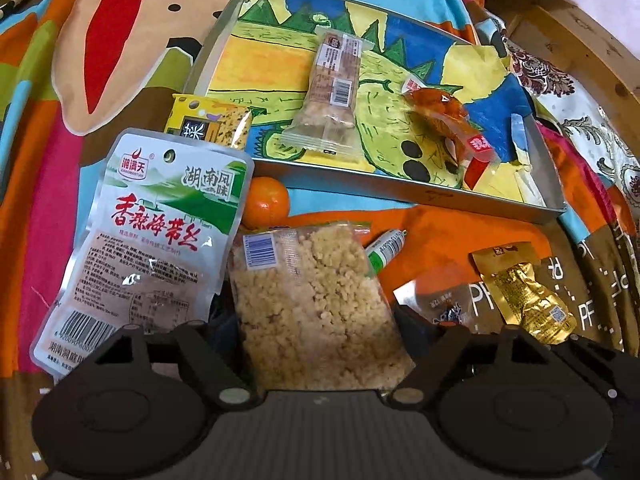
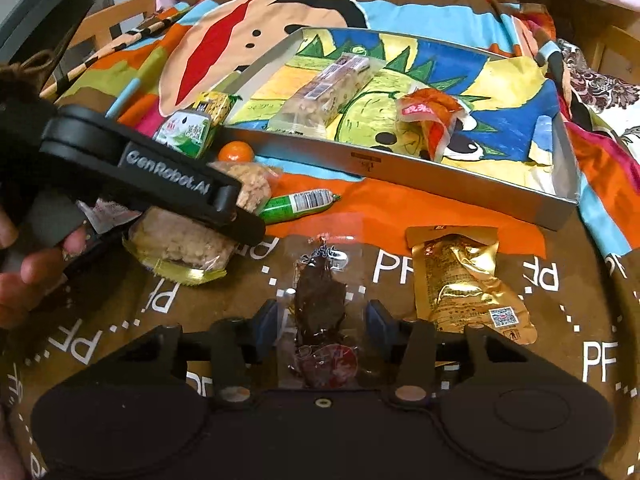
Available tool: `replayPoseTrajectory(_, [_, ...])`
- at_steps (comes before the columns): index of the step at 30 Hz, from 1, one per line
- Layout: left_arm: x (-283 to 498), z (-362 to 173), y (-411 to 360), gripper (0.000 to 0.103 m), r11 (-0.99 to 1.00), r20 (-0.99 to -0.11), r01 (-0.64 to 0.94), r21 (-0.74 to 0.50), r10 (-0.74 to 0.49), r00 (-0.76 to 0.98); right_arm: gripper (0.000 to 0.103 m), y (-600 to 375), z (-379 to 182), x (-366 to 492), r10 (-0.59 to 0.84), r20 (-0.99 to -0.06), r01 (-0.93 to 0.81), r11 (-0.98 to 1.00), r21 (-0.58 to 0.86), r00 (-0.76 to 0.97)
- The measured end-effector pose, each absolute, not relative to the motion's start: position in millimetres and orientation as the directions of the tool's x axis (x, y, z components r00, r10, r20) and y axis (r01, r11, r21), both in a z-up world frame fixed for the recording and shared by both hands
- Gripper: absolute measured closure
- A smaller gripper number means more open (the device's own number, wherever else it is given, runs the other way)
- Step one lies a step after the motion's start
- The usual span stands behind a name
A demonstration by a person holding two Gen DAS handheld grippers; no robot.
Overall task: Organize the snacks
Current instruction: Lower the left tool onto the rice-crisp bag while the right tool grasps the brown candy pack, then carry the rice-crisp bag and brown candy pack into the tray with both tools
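- The right gripper point(image 2: 322, 320) has a clear packet with a dark snack point(image 2: 320, 304) between its fingers point(image 2: 265, 320). The blue pads sit at the packet's two side edges. The pictures do not show for sure if they pinch it yet.
- This packet lies flat on the brown part of the cloth point(image 2: 440, 208). Its long side runs straight away from the right gripper, toward the tray. Its near end is hidden under the gripper.
- The left gripper point(image 1: 320, 320) hangs over a clear bag of pale crumbly snack point(image 1: 312, 300). The fingers are spread wide, one at each side of the bag. It is hard to tell if they touch it. The bag's long side points away, toward the tray, and its near end is cut off by the gripper.
- Just left of that bag lies a white and green pouch with red letters point(image 1: 152, 240), tilted a bit.
- A small orange fruit point(image 1: 266, 202) peeks out behind the pouch and the bag. It is partly hidden.
- A green tube snack point(image 2: 300, 204) lies on its side on the orange part of the cloth.
- A gold foil packet point(image 2: 460, 280) lies just right of the dark snack packet.
- A yellow packet point(image 1: 212, 124) rests by the tray's near left corner.
- The silver tray point(image 2: 400, 168) has a dinosaur drawing inside. In it lie a long pale bar point(image 1: 332, 92) and an orange-red packet point(image 1: 448, 120).
- A hand point(image 2: 28, 264) holds the left gripper at the left edge of the right view.
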State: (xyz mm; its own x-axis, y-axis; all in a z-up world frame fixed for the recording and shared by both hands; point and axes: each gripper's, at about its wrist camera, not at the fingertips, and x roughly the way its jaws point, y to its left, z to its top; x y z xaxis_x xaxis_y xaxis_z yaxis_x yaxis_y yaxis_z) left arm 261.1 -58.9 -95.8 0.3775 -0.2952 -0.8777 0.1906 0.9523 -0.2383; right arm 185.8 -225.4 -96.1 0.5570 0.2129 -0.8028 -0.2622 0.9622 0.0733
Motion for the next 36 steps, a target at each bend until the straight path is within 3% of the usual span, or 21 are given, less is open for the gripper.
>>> replayPoseTrajectory(10, [238,-78,-47,0.022,0.942,-0.859,0.168,-0.292,-0.335,0.388,0.056,-206,-70,160,0.113,-0.683,-0.311,0.934,-0.174,0.722])
replayPoseTrajectory(19, [228,-48,-38,0.022,0.921,-0.8,0.165,-0.352,-0.388,0.458,0.055,-218,-51,156,0.067,-0.575,-0.23,0.949,-0.214,0.815])
replayPoseTrajectory(26, [242,-24,-47,0.022,0.892,-0.644,0.201,-0.406,-0.435,0.63,0.055,-228,-35,173,0.016,-0.459,-0.147,0.957,-0.251,0.888])
replayPoseTrajectory(32, [268,-17,-79,0.022,0.907,-0.502,0.289,-0.305,-0.411,0.761,0.055,-249,-28,205,-0.033,-0.375,-0.057,0.973,-0.226,0.926])
replayPoseTrajectory(36, [290,-23,-91,0.022,0.911,-0.464,0.289,-0.293,-0.4,0.79,0.055,-264,-27,231,-0.063,-0.342,-0.003,0.982,-0.188,0.938])
